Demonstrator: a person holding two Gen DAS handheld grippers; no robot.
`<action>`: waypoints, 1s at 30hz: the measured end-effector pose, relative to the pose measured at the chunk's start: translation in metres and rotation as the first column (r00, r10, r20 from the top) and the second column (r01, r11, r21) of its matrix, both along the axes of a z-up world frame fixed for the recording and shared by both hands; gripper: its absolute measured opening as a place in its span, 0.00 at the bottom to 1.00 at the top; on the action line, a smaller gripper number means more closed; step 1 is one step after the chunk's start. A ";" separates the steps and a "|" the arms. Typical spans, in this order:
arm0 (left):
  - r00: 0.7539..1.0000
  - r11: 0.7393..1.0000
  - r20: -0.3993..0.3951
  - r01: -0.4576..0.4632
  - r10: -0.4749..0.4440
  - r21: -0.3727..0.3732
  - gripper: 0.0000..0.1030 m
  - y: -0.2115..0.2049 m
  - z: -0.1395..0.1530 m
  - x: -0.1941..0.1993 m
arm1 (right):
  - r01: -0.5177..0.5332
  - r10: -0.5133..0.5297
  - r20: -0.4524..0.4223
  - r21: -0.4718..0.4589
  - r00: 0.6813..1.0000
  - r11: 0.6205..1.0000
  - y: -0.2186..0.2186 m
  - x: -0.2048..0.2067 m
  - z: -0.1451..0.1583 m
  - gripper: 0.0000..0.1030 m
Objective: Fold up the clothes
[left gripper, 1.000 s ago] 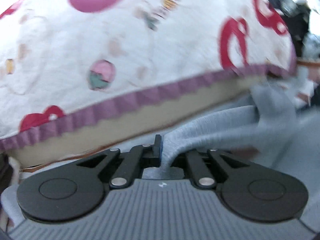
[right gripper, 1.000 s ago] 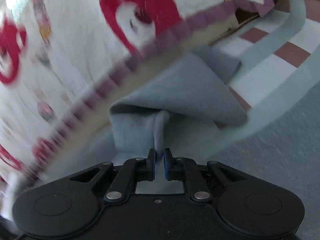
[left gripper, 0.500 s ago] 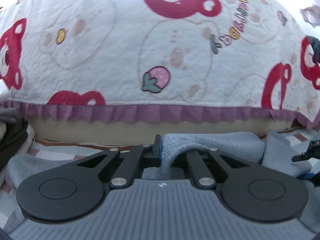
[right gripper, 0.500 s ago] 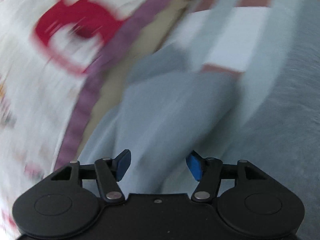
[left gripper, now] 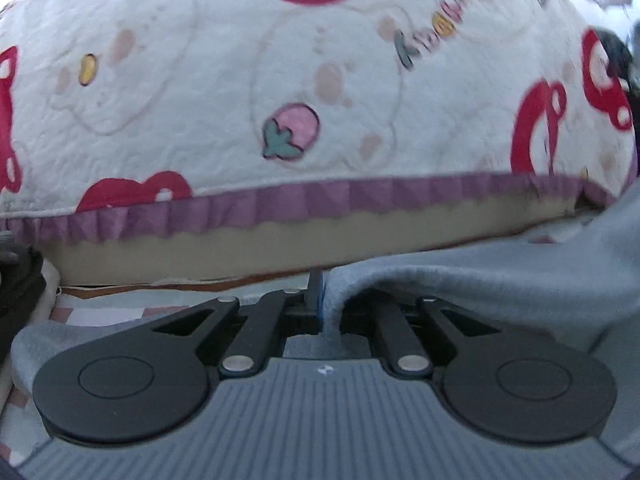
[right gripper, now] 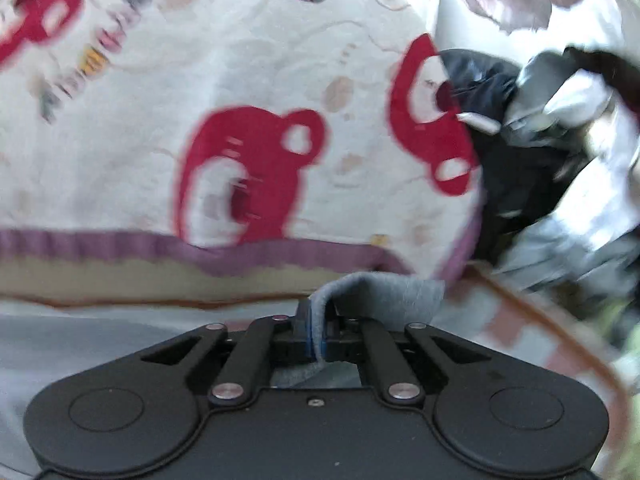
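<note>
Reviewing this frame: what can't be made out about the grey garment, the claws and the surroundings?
- Grey garment: its type and overall shape; both wrist views show only folds, cut off by the frame edges and the claw bodies.
- Right claw, closing on a grey fold: pad contact hidden by the cloth.
- Dark pile, right wrist view: motion blur hides what it is.

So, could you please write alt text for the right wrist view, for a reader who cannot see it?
The right gripper is closing on a fold of grey garment pinched between its jaws. Behind it hangs a white quilted cover with red bears and a purple frill; dark and silvery bundled clothes sit blurred at the right.
</note>
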State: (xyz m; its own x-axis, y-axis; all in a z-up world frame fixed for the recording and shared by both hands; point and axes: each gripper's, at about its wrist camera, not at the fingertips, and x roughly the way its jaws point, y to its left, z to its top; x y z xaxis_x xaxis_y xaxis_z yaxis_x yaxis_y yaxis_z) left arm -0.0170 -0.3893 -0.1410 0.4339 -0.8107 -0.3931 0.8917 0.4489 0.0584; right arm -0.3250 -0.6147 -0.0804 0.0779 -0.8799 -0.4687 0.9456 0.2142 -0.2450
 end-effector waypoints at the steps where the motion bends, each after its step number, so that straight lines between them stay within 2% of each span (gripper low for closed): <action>1: 1.000 1.000 -0.027 0.008 -0.008 0.009 0.04 -0.002 -0.003 0.002 | 0.033 -0.032 -0.039 0.025 0.999 0.999 -0.014 0.000 -0.003 0.11; 2: 0.998 1.000 -0.054 0.014 -0.013 0.017 0.04 -0.003 -0.005 0.003 | 0.052 -0.049 -0.054 0.056 0.997 0.997 -0.030 -0.002 -0.009 0.23; 3: 0.997 0.999 -0.080 0.018 -0.016 0.028 0.05 -0.005 -0.008 0.006 | 0.056 -0.052 -0.045 0.095 0.998 0.994 -0.047 -0.006 -0.018 0.28; 6: 0.992 0.996 -0.128 -0.002 0.013 0.085 0.05 -0.009 -0.018 0.015 | 0.128 -0.132 0.009 0.198 0.991 0.972 -0.091 -0.031 -0.044 0.35; 7: 0.988 0.994 -0.151 -0.017 0.033 0.104 0.05 -0.010 -0.022 0.019 | 0.153 -0.170 0.058 0.218 0.984 0.964 -0.099 -0.042 -0.047 0.36; 8: 0.982 0.992 -0.183 -0.034 0.056 0.120 0.05 -0.010 -0.027 0.025 | 0.170 -0.203 0.130 0.229 0.970 0.959 -0.102 -0.053 -0.048 0.40; 9: 0.972 0.990 -0.221 -0.047 0.075 0.131 0.06 -0.010 -0.032 0.031 | 0.185 -0.236 0.201 0.242 0.951 0.953 -0.105 -0.064 -0.048 0.47; 10: 0.961 0.989 -0.261 -0.055 0.090 0.139 0.06 -0.009 -0.036 0.037 | 0.186 -0.257 0.274 0.259 0.927 0.948 -0.106 -0.074 -0.049 0.49; 12: 0.939 0.986 -0.324 -0.066 0.114 0.155 0.06 -0.008 -0.043 0.047 | 0.159 -0.273 0.396 0.297 0.877 0.942 -0.101 -0.090 -0.051 0.50; 14: 0.929 0.984 -0.349 -0.072 0.126 0.164 0.06 -0.008 -0.047 0.051 | 0.130 -0.275 0.441 0.332 0.855 0.934 -0.092 -0.099 -0.056 0.50; 20: 0.925 0.981 -0.355 -0.075 0.134 0.176 0.08 -0.007 -0.047 0.050 | -0.035 -0.230 0.523 0.447 0.820 0.894 -0.042 -0.109 -0.097 0.50; 23: 0.922 0.982 -0.365 -0.073 0.133 0.174 0.09 -0.007 -0.046 0.051 | -0.142 -0.169 0.527 0.498 0.833 0.856 -0.021 -0.094 -0.116 0.50; 24: 0.921 0.982 -0.368 -0.072 0.132 0.172 0.09 -0.007 -0.045 0.051 | -0.159 -0.148 0.504 0.517 0.851 0.841 -0.016 -0.085 -0.122 0.50; 25: 0.919 0.983 -0.371 -0.072 0.130 0.166 0.09 -0.006 -0.044 0.051 | -0.150 -0.130 0.450 0.535 0.884 0.831 -0.013 -0.074 -0.127 0.50; 27: 0.919 0.986 -0.376 -0.069 0.122 0.153 0.09 -0.006 -0.043 0.052 | -0.111 -0.077 0.313 0.540 0.947 0.834 -0.013 -0.048 -0.133 0.50; 29: 0.920 0.987 -0.374 -0.064 0.115 0.147 0.09 -0.005 -0.041 0.051 | -0.100 -0.025 0.233 0.510 0.972 0.854 -0.018 -0.027 -0.133 0.50; 30: 0.922 0.987 -0.371 -0.062 0.112 0.146 0.09 -0.004 -0.040 0.051 | -0.102 -0.017 0.230 0.496 0.973 0.862 -0.025 -0.019 -0.131 0.50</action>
State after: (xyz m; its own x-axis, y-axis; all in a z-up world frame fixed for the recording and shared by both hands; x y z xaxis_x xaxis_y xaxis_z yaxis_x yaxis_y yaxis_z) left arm 0.0339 -0.3938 -0.1815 0.2993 -0.7078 -0.6399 0.8166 0.5369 -0.2119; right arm -0.3438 -0.6392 -0.2111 0.2622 -0.5233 -0.8108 0.9490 0.2922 0.1183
